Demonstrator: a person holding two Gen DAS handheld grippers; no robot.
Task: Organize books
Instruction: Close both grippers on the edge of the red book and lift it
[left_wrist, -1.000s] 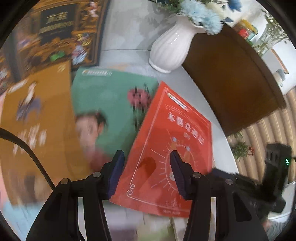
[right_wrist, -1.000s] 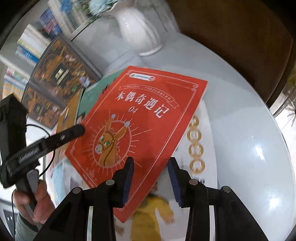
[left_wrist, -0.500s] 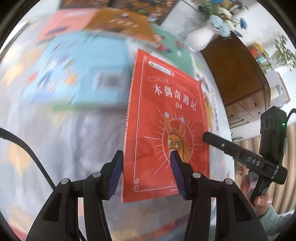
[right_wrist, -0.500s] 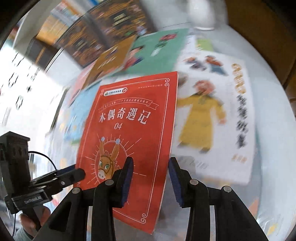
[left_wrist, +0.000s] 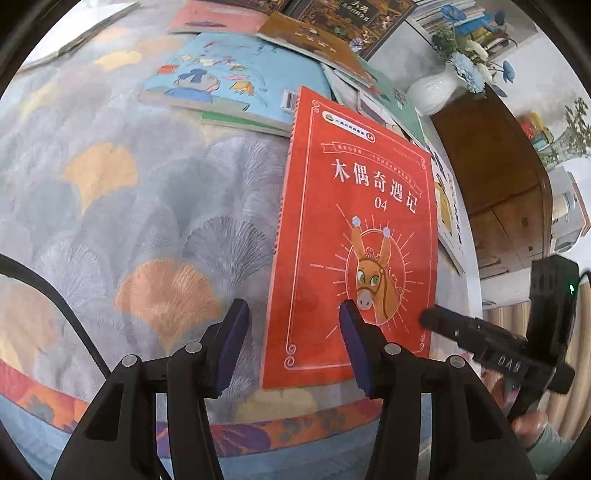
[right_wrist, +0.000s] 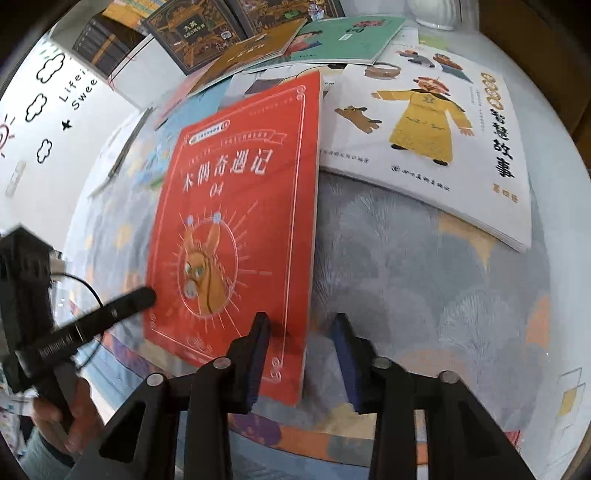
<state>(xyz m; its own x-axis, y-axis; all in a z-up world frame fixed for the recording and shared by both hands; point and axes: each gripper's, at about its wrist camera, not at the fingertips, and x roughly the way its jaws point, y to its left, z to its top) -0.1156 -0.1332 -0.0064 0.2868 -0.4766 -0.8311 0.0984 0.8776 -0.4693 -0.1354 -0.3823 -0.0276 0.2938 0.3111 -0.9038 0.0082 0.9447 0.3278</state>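
I see the red book (left_wrist: 354, 236) titled 木偶奇遇记 04 lying on the patterned cloth (left_wrist: 147, 206), my left gripper (left_wrist: 291, 343) gaping across its near-left corner, my right gripper (right_wrist: 299, 354) closing around its near-right edge.

A round table (left_wrist: 122, 206) carried everything, spread with a grey-blue cloth (right_wrist: 424, 273) printed with fan-shaped leaves in grey, yellow and orange. A red book (left_wrist: 354, 236) bearing a donkey's head lay flat on the cloth near the front rim. Behind its far left corner lay a light blue book (left_wrist: 236, 77) on top of a green-edged one, just to its right a white book (right_wrist: 436, 122) showing a yellow-robed figure, and farther back a green book (right_wrist: 351, 40), brown and dark books and a white vase (left_wrist: 432, 92).
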